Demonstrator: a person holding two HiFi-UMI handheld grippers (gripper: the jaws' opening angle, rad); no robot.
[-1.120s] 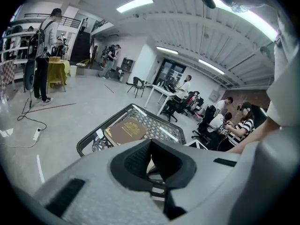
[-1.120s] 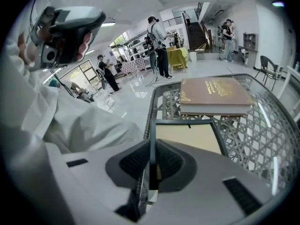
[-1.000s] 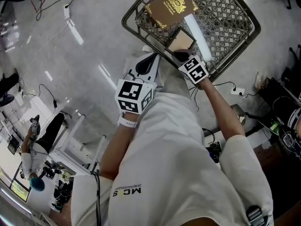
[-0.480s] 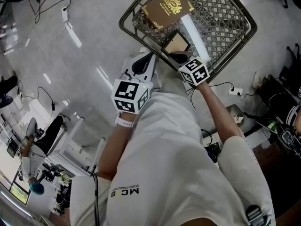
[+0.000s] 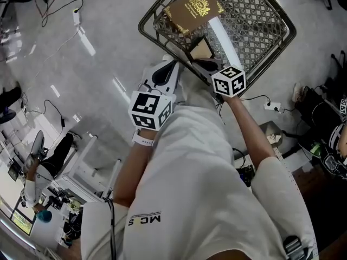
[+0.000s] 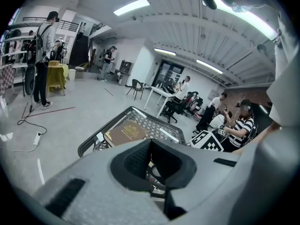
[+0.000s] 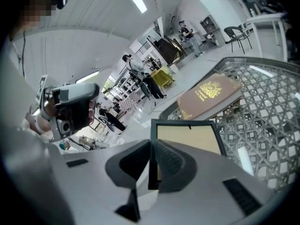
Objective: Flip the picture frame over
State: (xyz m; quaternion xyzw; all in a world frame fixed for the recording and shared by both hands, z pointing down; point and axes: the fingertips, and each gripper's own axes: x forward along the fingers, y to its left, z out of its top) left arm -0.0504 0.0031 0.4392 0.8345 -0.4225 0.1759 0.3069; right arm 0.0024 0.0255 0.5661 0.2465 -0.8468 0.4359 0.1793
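The picture frame (image 5: 199, 49) is at the 7 o'clock corner of the mesh surface (image 5: 271, 15), with a brown book (image 5: 196, 8) at its 11 o'clock. The right gripper (image 5: 207, 64) approaches from the frame's 5 o'clock. In the right gripper view its jaws (image 7: 152, 165) are pinched on the dark near edge of the frame (image 7: 187, 139), one pad on each face. Compared with a second ago, the marker cube on this gripper has risen and rolled. The frame, which then lay nearly flat with its tan panel broad to the head view, now stands tilted and appears narrower. Assessment: the flip is under way. The gripped edge is clear of the surface, but the frame has not passed upright, so the turn-over remains to be completed. The far edge appears to act as the pivot, and it may slide on the mesh. The left gripper (image 5: 169, 69) has not moved. It is at the frame's 8 o'clock, off the surface, and its jaws (image 6: 151, 161) are spread with nothing between them.
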